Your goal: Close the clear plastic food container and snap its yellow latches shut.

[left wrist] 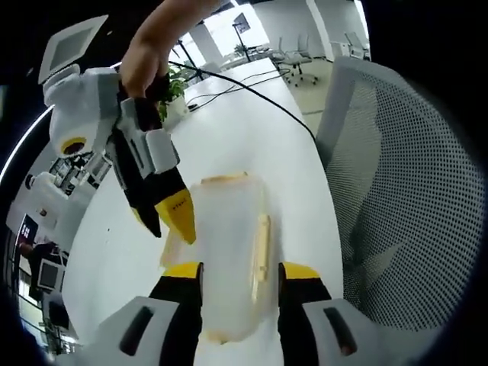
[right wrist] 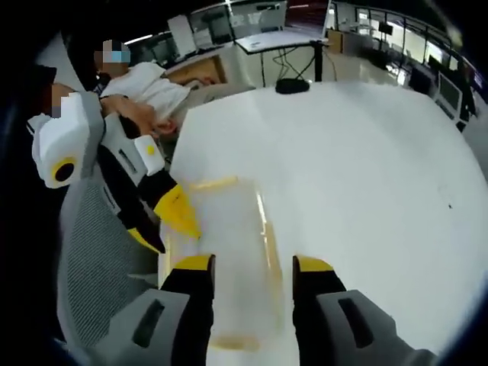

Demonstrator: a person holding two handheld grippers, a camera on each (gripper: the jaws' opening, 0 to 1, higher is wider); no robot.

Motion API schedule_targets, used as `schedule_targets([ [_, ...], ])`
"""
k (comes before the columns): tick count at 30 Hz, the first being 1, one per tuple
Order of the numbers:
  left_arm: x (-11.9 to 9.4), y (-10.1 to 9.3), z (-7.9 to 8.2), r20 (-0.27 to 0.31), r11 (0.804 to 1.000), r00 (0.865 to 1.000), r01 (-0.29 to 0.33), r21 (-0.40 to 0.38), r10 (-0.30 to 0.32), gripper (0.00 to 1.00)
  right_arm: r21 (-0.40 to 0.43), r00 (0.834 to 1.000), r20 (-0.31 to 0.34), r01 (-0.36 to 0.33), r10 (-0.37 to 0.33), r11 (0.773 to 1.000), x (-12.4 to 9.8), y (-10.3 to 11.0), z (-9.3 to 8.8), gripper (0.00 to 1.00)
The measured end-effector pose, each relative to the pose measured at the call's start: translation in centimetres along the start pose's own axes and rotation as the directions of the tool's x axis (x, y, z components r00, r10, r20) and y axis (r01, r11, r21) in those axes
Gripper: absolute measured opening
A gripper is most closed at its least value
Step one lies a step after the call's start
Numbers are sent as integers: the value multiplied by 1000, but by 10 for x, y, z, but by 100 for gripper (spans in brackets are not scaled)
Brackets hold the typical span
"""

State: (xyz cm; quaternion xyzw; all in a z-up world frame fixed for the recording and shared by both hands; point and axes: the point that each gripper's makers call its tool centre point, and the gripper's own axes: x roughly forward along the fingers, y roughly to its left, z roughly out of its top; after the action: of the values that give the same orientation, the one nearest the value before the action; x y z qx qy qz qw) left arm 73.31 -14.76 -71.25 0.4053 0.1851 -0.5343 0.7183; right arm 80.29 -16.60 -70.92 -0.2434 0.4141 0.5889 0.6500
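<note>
The clear plastic container (left wrist: pixel 229 229) lies on the white table (left wrist: pixel 252 130) with its lid on. A yellow latch (left wrist: pixel 261 245) runs along its right side and another sits at its far end. My left gripper (left wrist: pixel 242 271) is open, its yellow-tipped jaws straddling the container's near end. My right gripper (left wrist: pixel 166 223) comes down from the upper left and touches the container's left edge. In the right gripper view, the container (right wrist: pixel 229 252) lies between the open jaws of my right gripper (right wrist: pixel 253 264), while my left gripper (right wrist: pixel 165 229) meets its left rim.
A grey mesh office chair (left wrist: pixel 404 191) stands close beside the table, also seen as the chair (right wrist: pixel 84 252) in the right gripper view. Black cables (left wrist: pixel 252 88) cross the far part of the table. A person (right wrist: pixel 145 91) sits beyond the table edge.
</note>
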Motion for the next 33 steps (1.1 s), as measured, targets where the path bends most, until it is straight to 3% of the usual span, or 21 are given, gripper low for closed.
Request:
schedule_targets([
  [13, -15, 18, -14, 6, 982, 998, -53, -181, 55, 40, 1, 996, 43, 80, -80, 997, -20, 9, -20, 44],
  [25, -23, 24, -27, 22, 925, 996, -71, -374, 85, 46, 30, 984, 84, 153, -155, 988, -29, 23, -40, 48],
  [33, -23, 22, -38, 8, 901, 995, -91, -424, 104, 47, 52, 967, 109, 227, -232, 972, -30, 32, -55, 53],
])
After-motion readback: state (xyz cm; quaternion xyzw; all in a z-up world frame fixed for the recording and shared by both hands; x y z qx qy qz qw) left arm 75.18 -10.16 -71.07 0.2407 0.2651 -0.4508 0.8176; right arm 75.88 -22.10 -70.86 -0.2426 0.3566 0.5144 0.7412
